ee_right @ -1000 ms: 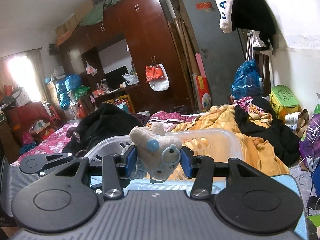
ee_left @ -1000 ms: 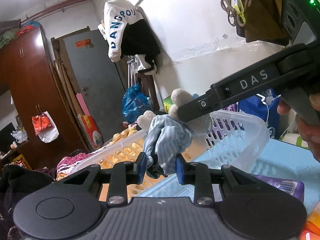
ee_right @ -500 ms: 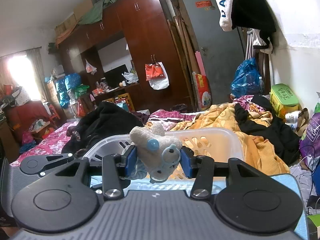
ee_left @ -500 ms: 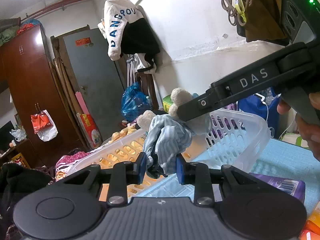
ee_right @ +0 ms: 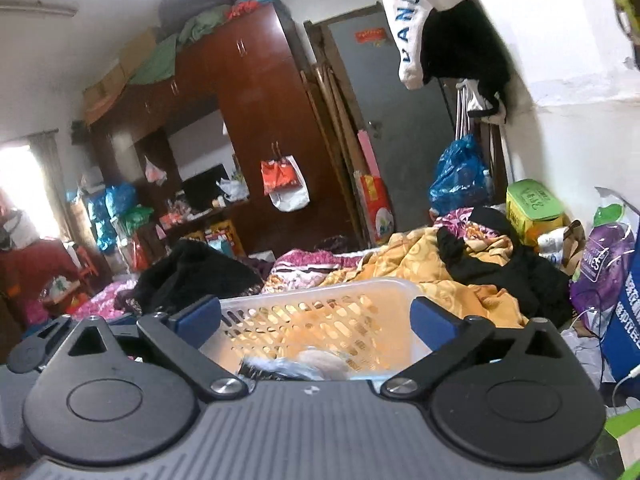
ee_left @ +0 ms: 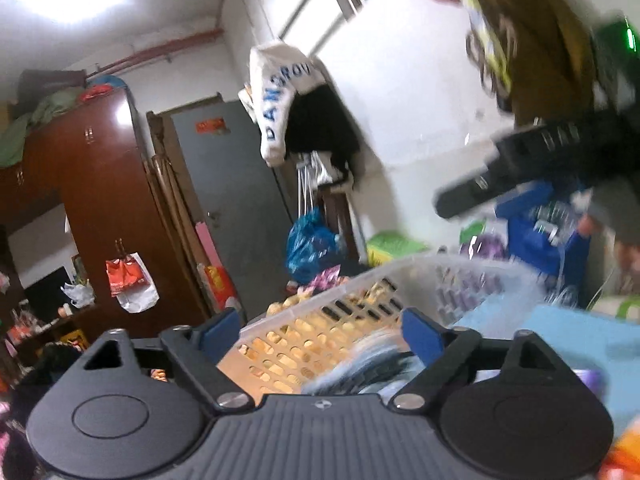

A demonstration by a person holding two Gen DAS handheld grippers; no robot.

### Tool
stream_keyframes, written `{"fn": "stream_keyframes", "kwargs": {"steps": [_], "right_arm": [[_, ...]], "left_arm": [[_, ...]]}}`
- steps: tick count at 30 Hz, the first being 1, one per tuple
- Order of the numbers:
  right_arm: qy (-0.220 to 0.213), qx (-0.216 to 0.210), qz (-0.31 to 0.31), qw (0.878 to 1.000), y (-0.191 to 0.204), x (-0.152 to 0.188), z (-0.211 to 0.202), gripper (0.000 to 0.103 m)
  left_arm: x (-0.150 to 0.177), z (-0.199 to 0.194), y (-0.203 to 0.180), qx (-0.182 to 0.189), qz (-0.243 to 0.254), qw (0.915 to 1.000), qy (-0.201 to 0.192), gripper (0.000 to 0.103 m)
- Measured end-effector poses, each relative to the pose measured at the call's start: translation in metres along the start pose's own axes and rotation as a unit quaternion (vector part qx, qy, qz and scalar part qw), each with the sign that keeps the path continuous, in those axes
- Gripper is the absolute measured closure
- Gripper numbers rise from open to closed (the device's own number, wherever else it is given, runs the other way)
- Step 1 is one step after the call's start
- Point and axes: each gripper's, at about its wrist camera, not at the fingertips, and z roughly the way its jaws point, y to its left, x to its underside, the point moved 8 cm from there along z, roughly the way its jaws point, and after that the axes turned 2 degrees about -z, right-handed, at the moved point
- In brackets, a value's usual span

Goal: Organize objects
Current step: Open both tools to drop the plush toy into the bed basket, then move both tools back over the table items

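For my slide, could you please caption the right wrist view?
Right claw open above the white basket, plush toy lying inside.

A tall reddish-brown wardrobe (ee_right: 256,128) stands against the far wall with clothes and boxes piled on top, and a red-and-white bag (ee_right: 285,184) hangs from 1 of its door handles. Beside it is a grey door (ee_right: 384,120). A white garment with blue lettering (ee_right: 416,8) hangs high on the wall over a black one. A blue plastic bag (ee_right: 460,176) sits below them, near a green box (ee_right: 532,200). An orange patterned blanket (ee_right: 420,264) lies rumpled on the bed under dark clothes.
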Motion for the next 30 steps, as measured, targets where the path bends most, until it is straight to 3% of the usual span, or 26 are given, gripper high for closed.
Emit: {"fn": "stream_keyframes", "kwargs": {"steps": [1,4,7,13,20,24,30], "right_arm": [[0.005,-0.008,-0.005,1.000,0.000,0.005,-0.008,0.000],[0.022,-0.015,-0.037,0.999,-0.003,0.030,-0.031,0.000],[0.024,-0.004,-0.060,0.998,-0.008,0.061,-0.053,0.000],[0.024,-0.021,-0.018,0.999,-0.024,0.117,-0.090,0.000],[0.037,-0.019,-0.026,0.999,-0.019,0.137,-0.094,0.000],[0.041,-0.040,-0.046,0.997,-0.004,0.147,-0.096,0.004],[0.058,-0.028,-0.064,0.996,0.004,0.157,-0.083,0.011]], "left_arm": [[0.001,-0.012,-0.001,0.003,-0.009,0.9999,-0.005,0.000],[0.016,-0.048,-0.008,0.016,-0.028,0.9995,-0.007,0.000],[0.039,-0.078,-0.012,-0.005,-0.045,0.9990,0.001,0.000],[0.085,-0.114,-0.006,-0.002,-0.105,0.9943,0.019,0.000],[0.112,-0.101,0.029,-0.063,-0.151,0.9838,0.073,0.001],[0.121,-0.086,0.035,-0.072,-0.153,0.9814,0.092,0.006],[0.129,-0.064,0.043,-0.076,-0.158,0.9773,0.119,0.006]]}}
